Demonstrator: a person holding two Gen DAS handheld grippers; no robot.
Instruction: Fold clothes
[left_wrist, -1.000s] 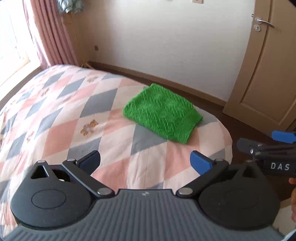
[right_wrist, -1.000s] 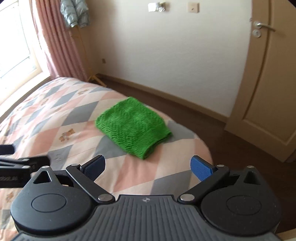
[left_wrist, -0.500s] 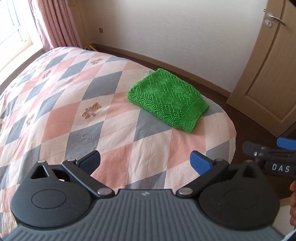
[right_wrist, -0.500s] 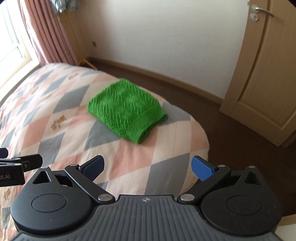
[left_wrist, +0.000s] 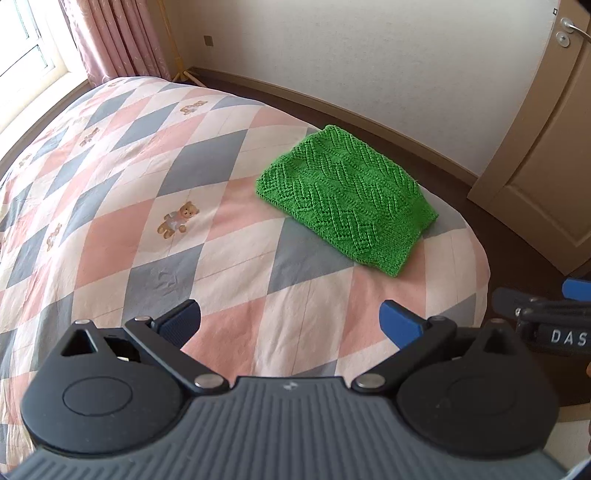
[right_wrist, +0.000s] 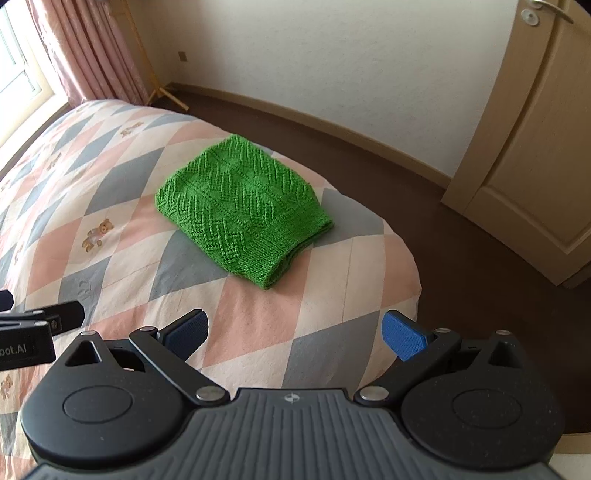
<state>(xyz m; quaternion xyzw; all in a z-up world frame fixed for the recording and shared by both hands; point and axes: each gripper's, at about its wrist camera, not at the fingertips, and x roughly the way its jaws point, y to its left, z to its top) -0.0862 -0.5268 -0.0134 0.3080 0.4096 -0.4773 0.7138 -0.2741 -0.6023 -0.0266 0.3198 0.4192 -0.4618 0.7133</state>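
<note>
A green knitted garment (left_wrist: 347, 199) (right_wrist: 240, 210) lies folded into a neat rectangle on the bed, near its far right corner. My left gripper (left_wrist: 291, 323) hovers open above the quilt, well short of the garment, nothing between its blue pads. My right gripper (right_wrist: 295, 330) is likewise open and empty, held above the bed's near right edge, short of the garment. Each gripper shows at the edge of the other's view: the right gripper (left_wrist: 546, 317) at the far right, the left gripper (right_wrist: 37, 325) at the far left.
The bed wears a diamond-patterned quilt (left_wrist: 147, 206) in pink, grey and white with small teddy bears. Dark brown floor (right_wrist: 461, 236) runs beyond the bed's right edge. A beige door (right_wrist: 535, 147) stands at the right, pink curtains (left_wrist: 114, 40) and a window at the left.
Both grippers have tipped downward and moved closer over the bed, so the folded garment looks larger and lower in view. Both stay open; the garment has not moved.
</note>
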